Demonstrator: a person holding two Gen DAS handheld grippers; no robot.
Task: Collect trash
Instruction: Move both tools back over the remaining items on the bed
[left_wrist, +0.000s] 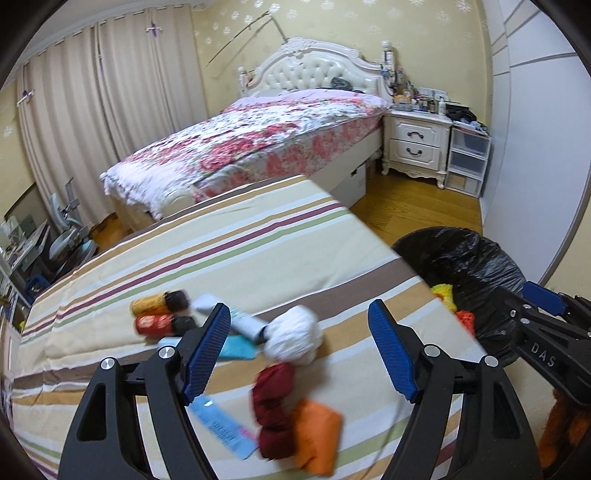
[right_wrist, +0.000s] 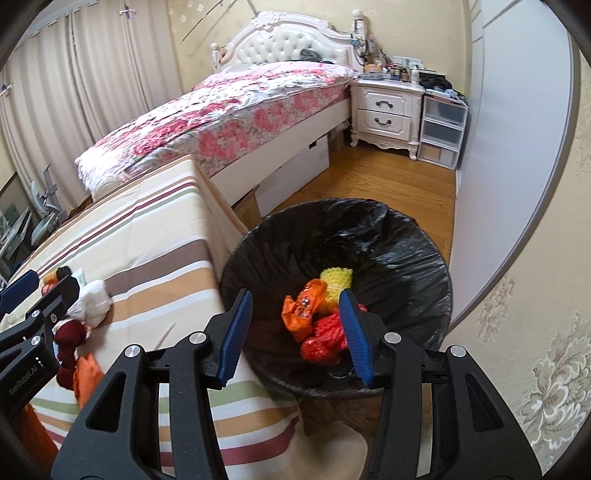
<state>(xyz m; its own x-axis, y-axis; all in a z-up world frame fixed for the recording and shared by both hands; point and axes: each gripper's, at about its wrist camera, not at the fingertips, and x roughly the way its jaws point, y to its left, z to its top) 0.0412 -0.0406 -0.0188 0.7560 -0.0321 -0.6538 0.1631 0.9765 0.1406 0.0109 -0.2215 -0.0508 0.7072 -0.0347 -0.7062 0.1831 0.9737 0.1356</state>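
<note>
Left gripper (left_wrist: 299, 347): jaws wide apart, nothing between the pads, hanging over the trash pile on the striped table (left_wrist: 221, 251). Past its fingertips sits a white wad (left_wrist: 295, 338), with a white tube (left_wrist: 236, 321) to its left, partly hidden by the left finger. A teal packet (left_wrist: 238, 348) lies just near of the tube. Nearer still, a dark red bundle (left_wrist: 275, 410) touches an orange pouch (left_wrist: 316, 439) on its right; a blue-white wrapper (left_wrist: 225, 428) lies left of them. Far left of the pile are two small bottles with dark caps, a yellow bottle (left_wrist: 149, 303) and an orange bottle (left_wrist: 155, 324), side by side.

Right gripper (right_wrist: 293, 336): jaws partly open, nothing gripped, pads clear of everything, hanging over the bin (right_wrist: 406, 266). The bin has a black liner and stands on the wood floor (right_wrist: 399, 184) just right of the table's edge. Inside lie an orange wrapper (right_wrist: 301, 310), red mesh (right_wrist: 325, 339) near of it, and yellow mesh (right_wrist: 336, 278) on the far side, all touching.

Beyond the table stands a bed (right_wrist: 229, 110) with a floral cover, and right of it a nightstand (right_wrist: 386, 110) cluttered on top, then clear plastic drawers (right_wrist: 441, 127). Curtains (left_wrist: 103, 110) cover the far left wall.
</note>
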